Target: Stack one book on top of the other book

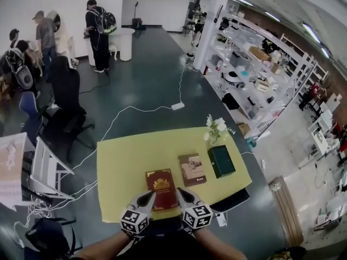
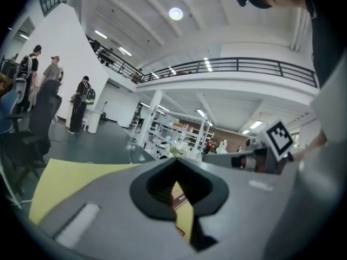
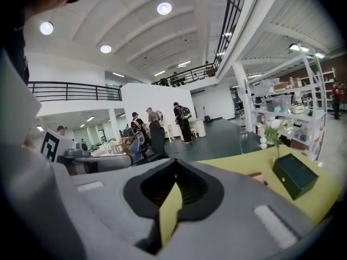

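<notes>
Two books lie flat and apart on a yellow-topped table (image 1: 122,167): a red book (image 1: 161,187) with a gold emblem near the front edge, and a brown book (image 1: 192,169) just beside it, further back on the right. Neither rests on the other. A dark green box (image 1: 221,161) sits right of the brown book, and a small bunch of white flowers (image 1: 216,128) stands at the far edge behind it.

The left gripper (image 1: 146,197) and the right gripper (image 1: 181,194) are held side by side at the near edge, their tips pointing in over the red book's two near corners; whether they touch its cover cannot be told. Each gripper's own view shows its jaws closed tip to tip with nothing caught between them, only a sliver of yellow tabletop showing through the gap below. The right gripper view also takes in the green box and the flowers off to its right.

Beyond the table, several people (image 1: 98,28) stand on the dark floor, and white shelving (image 1: 255,75) lines the right side.
</notes>
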Motion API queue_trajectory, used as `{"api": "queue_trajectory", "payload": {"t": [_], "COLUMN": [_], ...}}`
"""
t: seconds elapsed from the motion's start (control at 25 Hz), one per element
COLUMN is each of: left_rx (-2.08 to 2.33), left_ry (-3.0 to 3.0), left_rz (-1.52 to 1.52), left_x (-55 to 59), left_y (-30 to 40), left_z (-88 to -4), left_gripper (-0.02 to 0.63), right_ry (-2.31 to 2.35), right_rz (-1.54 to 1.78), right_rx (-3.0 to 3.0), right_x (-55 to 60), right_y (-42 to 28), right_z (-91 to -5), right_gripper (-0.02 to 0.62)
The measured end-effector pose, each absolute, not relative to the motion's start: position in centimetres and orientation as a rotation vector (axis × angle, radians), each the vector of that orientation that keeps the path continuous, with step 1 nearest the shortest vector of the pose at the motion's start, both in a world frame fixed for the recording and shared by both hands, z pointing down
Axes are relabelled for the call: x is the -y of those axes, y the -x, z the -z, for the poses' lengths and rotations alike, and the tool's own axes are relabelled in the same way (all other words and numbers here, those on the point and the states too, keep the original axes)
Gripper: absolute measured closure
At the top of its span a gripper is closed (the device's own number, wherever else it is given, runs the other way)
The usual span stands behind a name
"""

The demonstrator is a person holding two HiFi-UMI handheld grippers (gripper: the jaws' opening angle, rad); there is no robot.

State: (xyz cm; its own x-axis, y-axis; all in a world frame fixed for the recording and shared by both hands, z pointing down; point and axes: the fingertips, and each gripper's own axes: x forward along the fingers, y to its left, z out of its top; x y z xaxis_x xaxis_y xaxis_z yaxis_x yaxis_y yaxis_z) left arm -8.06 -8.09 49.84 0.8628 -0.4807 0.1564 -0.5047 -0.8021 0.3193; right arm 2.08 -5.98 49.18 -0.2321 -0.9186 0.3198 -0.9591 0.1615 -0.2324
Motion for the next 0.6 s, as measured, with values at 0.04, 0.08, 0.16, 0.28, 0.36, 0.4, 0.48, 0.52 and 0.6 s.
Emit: {"api": "queue_trajectory", "payload": {"t": [0.04, 0.08, 0.16, 0.28, 0.36, 0.4, 0.48, 0.52, 0.6], "left_rx": [0.712, 0.692, 0.656, 0.617, 0.602, 0.597, 0.596, 0.600, 0.620], "left_ry": [-2.690, -2.690, -2.675, -2.666, -2.668, -2.671, -2.681, -2.687, -2.691], "left_rz": [-0.098, -0.100, -0.095, -0.103, -0.116, -0.120, -0.124, -0.125, -0.133], "left_x": [8.0, 7.9, 7.4, 6.4, 6.1, 6.1, 6.2, 6.4, 6.5], "left_y": [7.6, 7.2, 6.3, 5.1, 4.2, 3.7, 2.5, 1.8, 0.4], "left_z": [-50.0, -50.2, -50.1, -50.3, -50.7, -50.8, -50.9, -51.0, -51.2], "left_gripper": [0.598, 0.598, 0.598, 0.598, 0.598, 0.598, 0.598, 0.598, 0.598], "right_ry": [-1.903, -1.925, -1.956, -1.987, -2.008, -2.014, -2.019, -2.020, -2.012], "right_rz": [-0.595, -0.597, -0.594, -0.581, -0.578, -0.576, -0.573, -0.575, -0.579], "right_rx": [2.294, 2.278, 2.255, 2.238, 2.235, 2.236, 2.235, 2.235, 2.243], "right_x": [5.6, 5.2, 4.4, 3.7, 3.5, 3.4, 3.4, 3.4, 3.4], "right_y": [-2.6, -3.0, -3.9, -5.2, -6.0, -6.4, -7.7, -8.4, -10.0], "right_z": [-49.3, -49.4, -49.2, -49.0, -49.0, -49.1, -49.4, -49.7, -50.1], "right_gripper": [0.592, 0.592, 0.592, 0.592, 0.592, 0.592, 0.592, 0.592, 0.592]}}
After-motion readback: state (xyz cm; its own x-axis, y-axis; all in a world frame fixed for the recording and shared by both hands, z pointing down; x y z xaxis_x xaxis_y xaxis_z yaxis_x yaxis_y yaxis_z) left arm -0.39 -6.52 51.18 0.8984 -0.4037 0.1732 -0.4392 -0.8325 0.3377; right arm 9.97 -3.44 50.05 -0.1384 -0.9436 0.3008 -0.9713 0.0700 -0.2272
